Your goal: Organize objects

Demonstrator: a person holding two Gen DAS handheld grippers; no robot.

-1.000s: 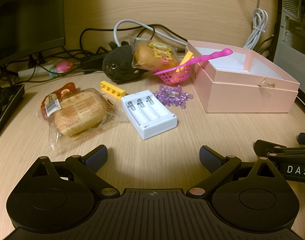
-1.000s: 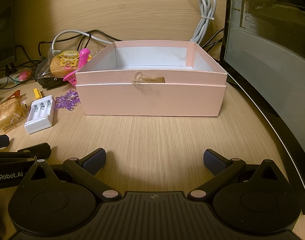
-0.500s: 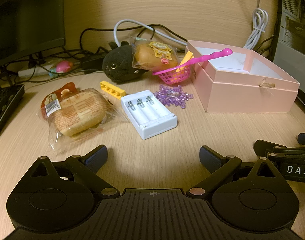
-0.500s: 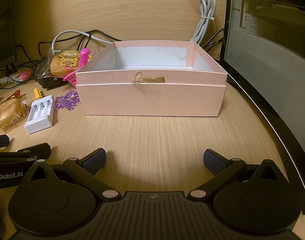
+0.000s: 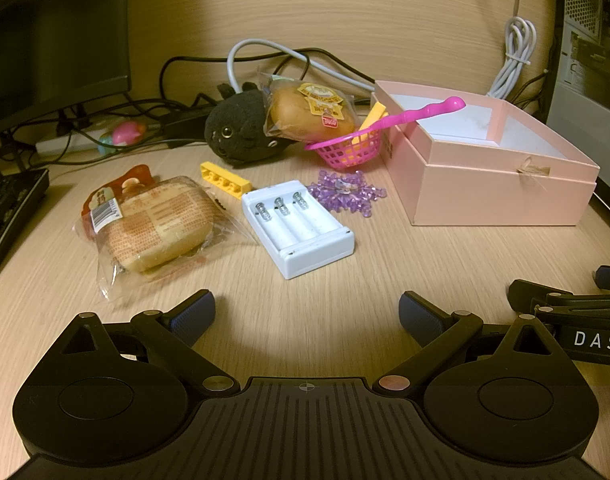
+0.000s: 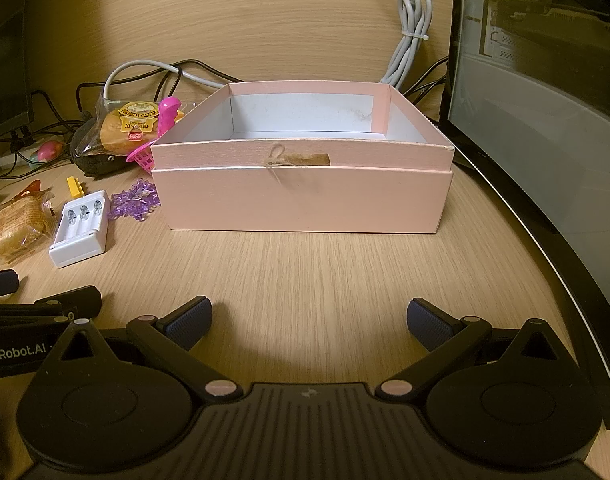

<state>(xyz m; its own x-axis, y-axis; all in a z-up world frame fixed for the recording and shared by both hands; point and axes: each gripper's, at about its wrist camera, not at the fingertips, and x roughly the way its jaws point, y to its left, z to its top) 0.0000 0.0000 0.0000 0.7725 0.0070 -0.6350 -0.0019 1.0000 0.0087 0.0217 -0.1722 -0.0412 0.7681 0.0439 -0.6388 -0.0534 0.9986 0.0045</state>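
I am holding my left claw spread wide above the wooden counter, its blue pads far apart, gripping nothing and touching nothing. My right claw is likewise gaping wide and empty, hovering over bare wood in front of the pink box. From the left view, the tip of my right claw is showing at the right edge.

The pink box is sitting open on the counter, its white inside showing nothing in it, with a small twine bow and paper tag on the near wall. Everything else is lying outside it, to its left. Nearest my left claw, a white battery charger is lying flat with its three slots unfilled. Just beside it on the left, a wrapped bun is resting in clear plastic. Behind the charger, a yellow brick is lying flat, and a heap of purple beads is sitting between the charger and the box. Farther back, a pink basket is standing close against the box's left wall, its long pink handle reaching up over the rim. A second wrapped bun is leaning on a black plush toy beside the basket.
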